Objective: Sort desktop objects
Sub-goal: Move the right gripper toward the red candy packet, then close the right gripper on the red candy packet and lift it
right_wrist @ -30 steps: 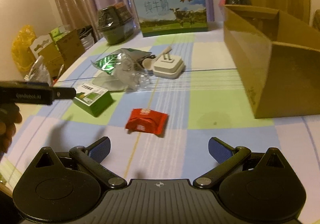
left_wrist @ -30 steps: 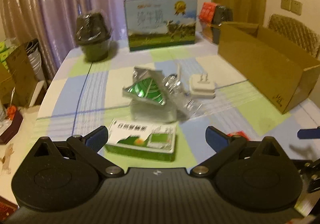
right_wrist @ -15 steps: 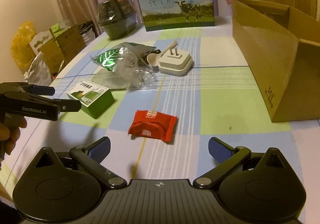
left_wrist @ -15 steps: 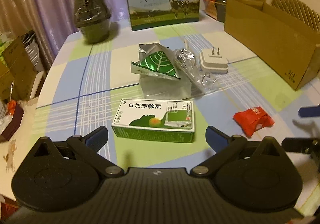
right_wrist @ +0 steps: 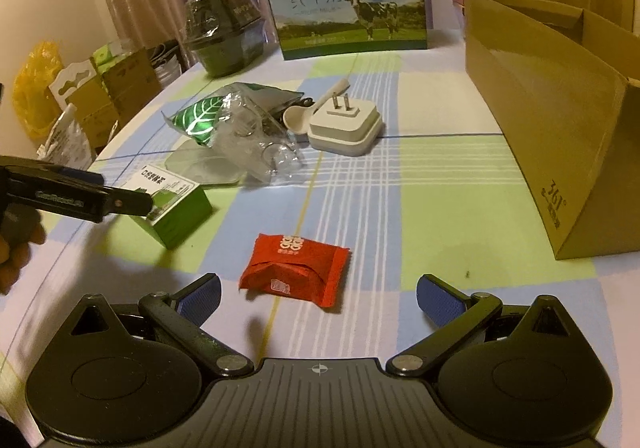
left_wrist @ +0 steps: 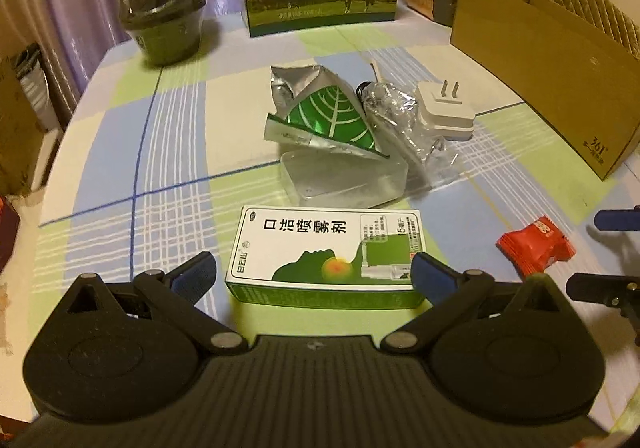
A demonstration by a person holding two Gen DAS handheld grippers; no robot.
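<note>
The left gripper [left_wrist: 314,272] is spread wide around the green-and-white box [left_wrist: 326,254] — its pads flank the box's ends, contact unclear. The right gripper [right_wrist: 318,294] gapes wide too, empty, with the red packet [right_wrist: 296,268] just beyond its fingertips — right of the box.

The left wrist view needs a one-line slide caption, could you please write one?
Open left gripper straddling a green-and-white spray box on the checked tablecloth.

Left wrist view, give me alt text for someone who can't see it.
The open left gripper frames a green-and-white spray box lying flat on a checked tablecloth. Behind it lie a green foil pouch, a white plug adapter and an open cardboard box.
</note>
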